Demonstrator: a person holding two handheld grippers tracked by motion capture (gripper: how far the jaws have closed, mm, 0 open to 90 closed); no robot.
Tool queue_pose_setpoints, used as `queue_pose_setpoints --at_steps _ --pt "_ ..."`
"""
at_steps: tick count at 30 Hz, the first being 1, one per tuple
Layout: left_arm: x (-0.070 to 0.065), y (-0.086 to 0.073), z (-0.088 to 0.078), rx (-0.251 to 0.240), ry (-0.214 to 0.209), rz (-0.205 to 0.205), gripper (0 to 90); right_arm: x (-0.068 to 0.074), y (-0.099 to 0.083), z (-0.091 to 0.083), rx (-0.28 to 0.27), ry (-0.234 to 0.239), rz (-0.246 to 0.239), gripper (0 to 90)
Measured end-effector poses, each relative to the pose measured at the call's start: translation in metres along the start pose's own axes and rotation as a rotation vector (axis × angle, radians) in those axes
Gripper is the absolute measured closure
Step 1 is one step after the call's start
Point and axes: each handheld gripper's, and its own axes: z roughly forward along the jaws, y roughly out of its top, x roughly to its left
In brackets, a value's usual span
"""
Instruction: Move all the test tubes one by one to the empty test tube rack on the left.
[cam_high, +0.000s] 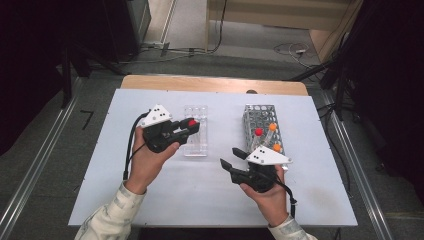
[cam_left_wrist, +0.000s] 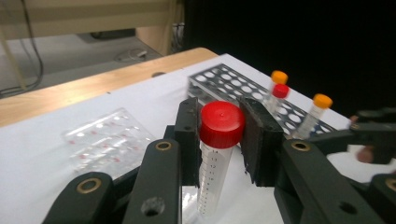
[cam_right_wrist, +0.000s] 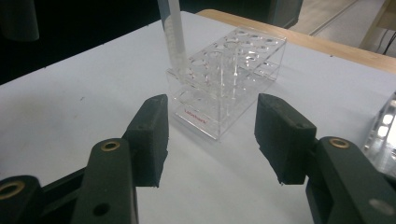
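Left gripper (cam_high: 192, 126): jaws clamped on a red-capped tube (cam_left_wrist: 215, 154), one pad either side just under the cap, the tube upright and clear-walled with printed graduations; in the high view its cap sits right over the clear rack (cam_high: 195, 140), and in the right gripper view the tube's lower end stands at that rack's near corner, whether inside a hole or just above it I cannot tell. Beyond the left gripper, well apart: a metal mesh rack (cam_high: 262, 124) holding two orange-capped tubes (cam_left_wrist: 314, 114) and one red-capped one (cam_left_wrist: 277, 99), all standing in its holes. Right gripper (cam_high: 229, 159): jaws apart with nothing between them, pads bare, held in the person's right hand (cam_high: 267, 197) just beside the near end of the mesh rack; it points across the white board (cam_high: 125, 165) toward the clear rack, which lies a short way off ahead of it. Left hand (cam_high: 145, 162) grasps the left gripper from below, sleeve at the table's near edge.
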Motion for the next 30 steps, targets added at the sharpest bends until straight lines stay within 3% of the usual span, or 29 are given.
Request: queue_pose_setpoints --at_steps 4,11,19,30 --pt "0.012 0.003 0.000 -0.010 0.045 -0.006 70.9 -0.004 -0.002 -0.005 -0.004 -0.006 0.003 43.4" --pt "0.023 0.002 0.016 0.009 0.108 -0.001 70.9 -0.008 -0.003 -0.010 -0.007 -0.022 0.010 43.4" --pt "0.024 -0.002 0.024 0.026 0.156 0.038 70.8 -0.010 -0.004 -0.012 -0.007 -0.029 0.018 43.4" --pt "0.020 -0.027 0.044 0.119 0.190 0.060 70.7 -0.011 -0.005 -0.012 -0.003 -0.035 0.016 43.4"
